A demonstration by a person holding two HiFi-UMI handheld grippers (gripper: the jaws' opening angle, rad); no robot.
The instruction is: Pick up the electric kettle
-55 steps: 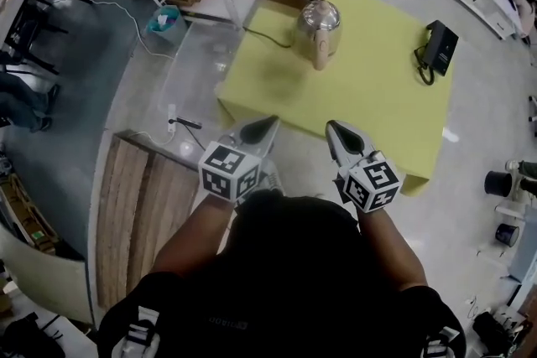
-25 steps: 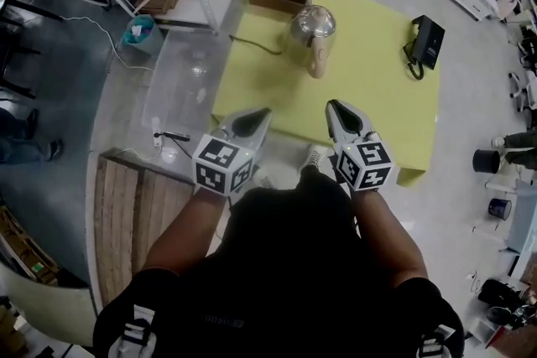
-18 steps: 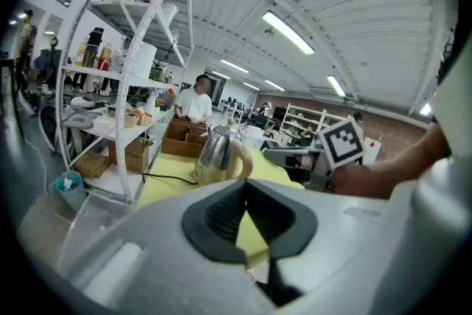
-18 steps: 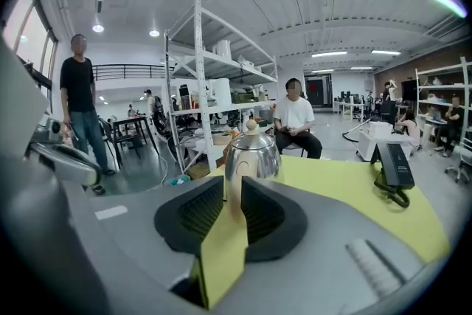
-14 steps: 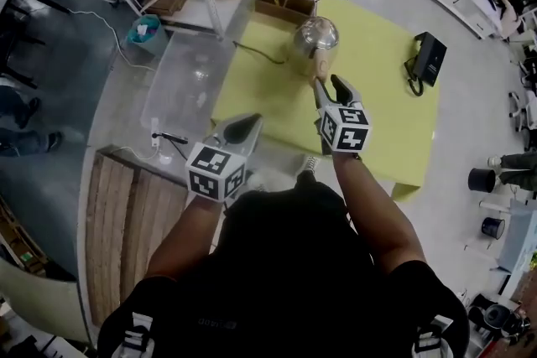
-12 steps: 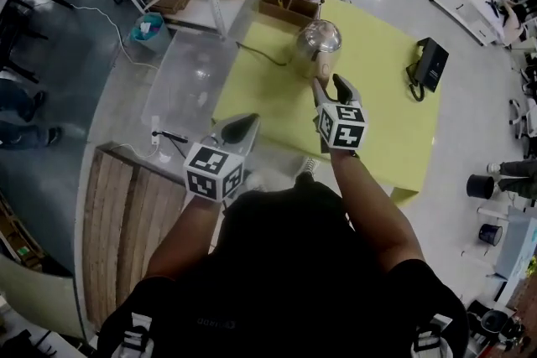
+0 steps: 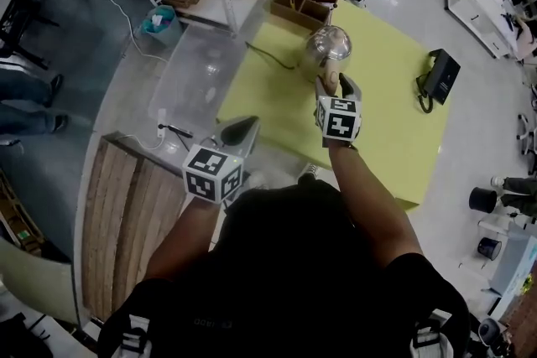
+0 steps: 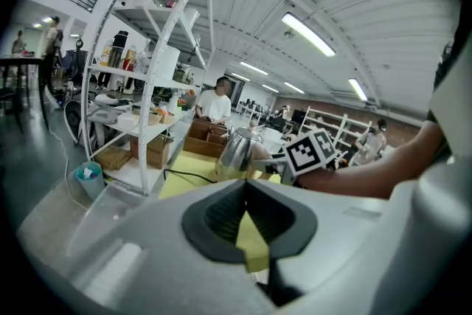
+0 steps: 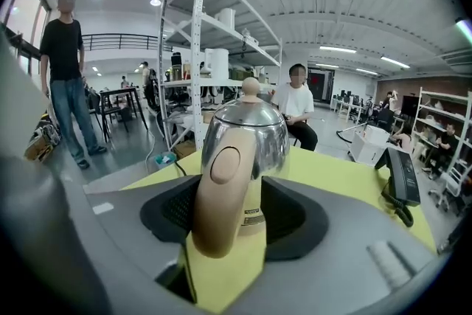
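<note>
Upper centre of the head view: shiny steel electric kettle (image 7: 325, 46) with a beige handle (image 7: 330, 80) stands upright on the yellow-covered table (image 7: 382, 134), with a black desk telephone (image 7: 440, 73) well apart toward the right edge. Right gripper (image 7: 336, 84) sits at the handle; in the right gripper view its jaws are spread wide, having just been opening, the handle between them and neither pad seen pressing on it. Left gripper (image 7: 243, 127), lower left of centre by the table's near corner, has its jaws pressed together at the tips, nothing between them.
</note>
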